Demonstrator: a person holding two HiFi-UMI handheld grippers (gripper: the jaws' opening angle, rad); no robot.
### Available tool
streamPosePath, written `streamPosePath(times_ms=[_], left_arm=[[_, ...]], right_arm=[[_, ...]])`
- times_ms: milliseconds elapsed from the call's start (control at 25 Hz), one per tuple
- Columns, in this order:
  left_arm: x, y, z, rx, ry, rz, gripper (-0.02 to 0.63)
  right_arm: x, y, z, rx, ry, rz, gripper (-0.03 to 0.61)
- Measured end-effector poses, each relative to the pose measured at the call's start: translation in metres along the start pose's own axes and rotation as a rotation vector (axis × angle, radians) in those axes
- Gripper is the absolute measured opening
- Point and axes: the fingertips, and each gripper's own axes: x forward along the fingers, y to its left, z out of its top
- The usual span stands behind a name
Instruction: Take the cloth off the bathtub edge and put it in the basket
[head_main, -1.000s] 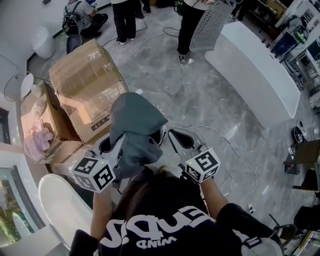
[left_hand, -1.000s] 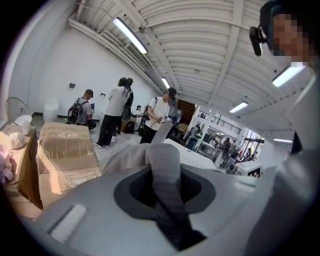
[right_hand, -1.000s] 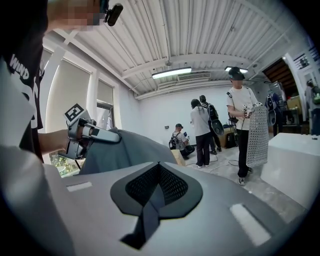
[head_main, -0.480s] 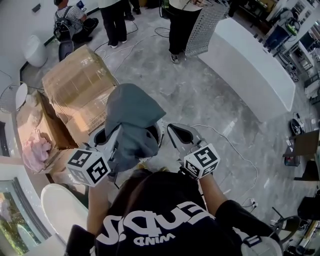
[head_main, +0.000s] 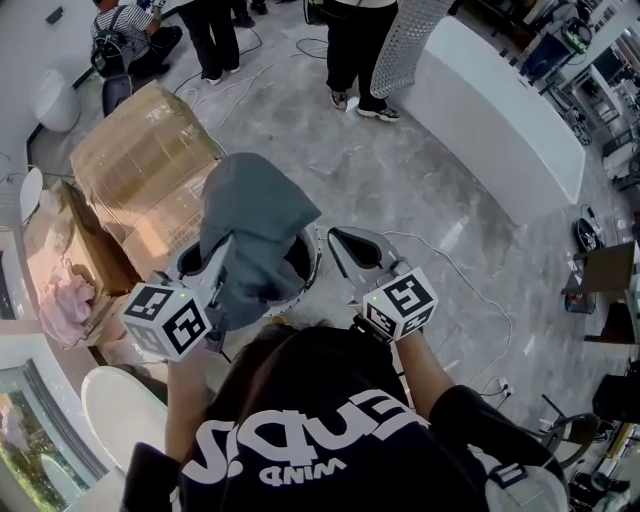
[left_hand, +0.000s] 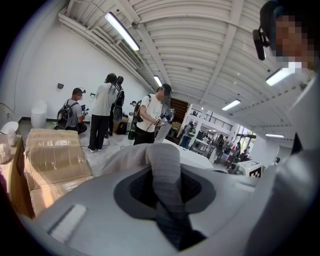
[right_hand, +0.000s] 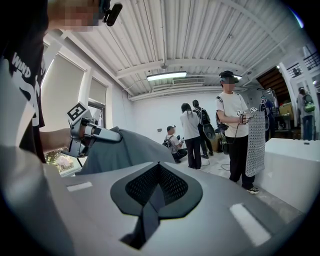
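Observation:
A grey cloth (head_main: 250, 225) hangs bunched over my left gripper (head_main: 222, 262), which is shut on it. In the left gripper view a fold of the cloth (left_hand: 165, 165) runs down between the jaws. Just under the cloth a white round rim (head_main: 313, 262) with a dark inside shows; it looks like the basket, mostly hidden. My right gripper (head_main: 338, 238) is level beside the cloth on its right, with its jaws together and nothing in them (right_hand: 157, 167). A white tub edge (head_main: 115, 410) lies at the lower left, behind both grippers.
A large cardboard box (head_main: 140, 165) stands to the left, with a pink cloth (head_main: 60, 300) near it. Several people (head_main: 355, 45) stand ahead; one holds a perforated panel (head_main: 410, 40). A long white tub (head_main: 490, 115) runs along the right. Cables (head_main: 455, 275) cross the marble floor.
Both grippers and the cloth have moved a little forward over the floor, towards the standing people. The cloth stays gripped in the left gripper.

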Motion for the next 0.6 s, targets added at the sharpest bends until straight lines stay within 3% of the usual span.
streamPosePath(times_ms=[600], left_arm=[[0.024,0.011,-0.044,-0.013,0.093,0.009,0.069]], right_arm=[[0.011,-0.01,-0.021,0.026,0.07,0.027,0.009]])
